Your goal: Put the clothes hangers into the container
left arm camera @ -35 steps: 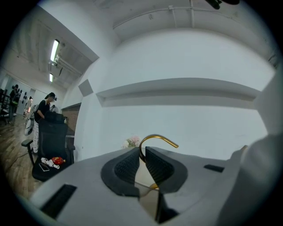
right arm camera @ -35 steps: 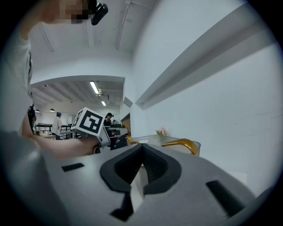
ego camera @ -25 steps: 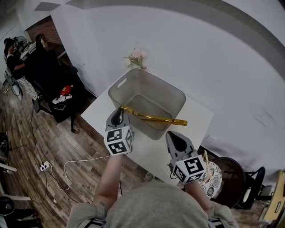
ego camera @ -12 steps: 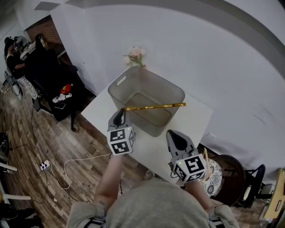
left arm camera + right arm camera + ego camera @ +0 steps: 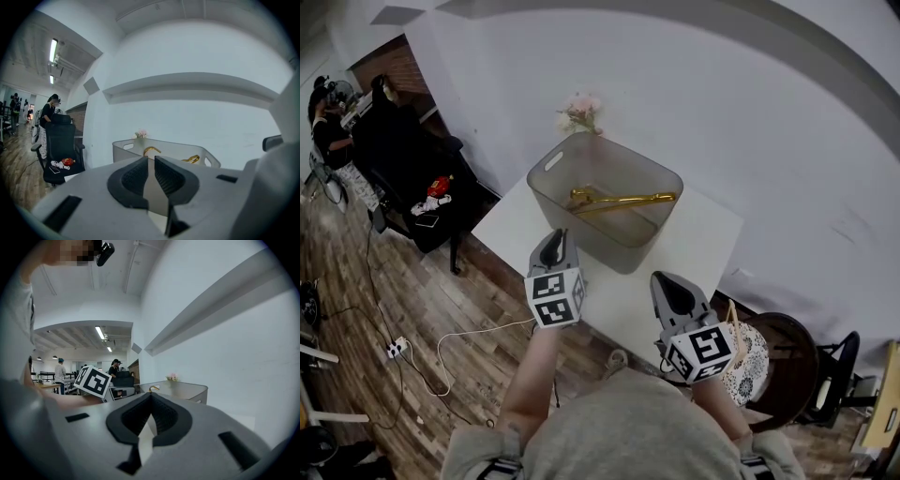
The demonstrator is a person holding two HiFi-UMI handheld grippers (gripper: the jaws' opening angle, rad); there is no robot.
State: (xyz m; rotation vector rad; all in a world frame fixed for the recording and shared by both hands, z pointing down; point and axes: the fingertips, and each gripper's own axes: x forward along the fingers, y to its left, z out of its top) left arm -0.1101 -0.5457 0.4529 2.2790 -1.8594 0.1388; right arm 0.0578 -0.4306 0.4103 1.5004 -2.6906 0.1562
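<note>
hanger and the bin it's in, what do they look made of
Hanger: probably metal or a gold-coated finish; it is glossy with bright highlights. Bin: likely grey plastic; the walls look smoky and see-through, with a moulded handle slot.

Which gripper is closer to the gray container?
Left. The left gripper is just short of the container, at its near wall; the right gripper is farther back and to its right.
</note>
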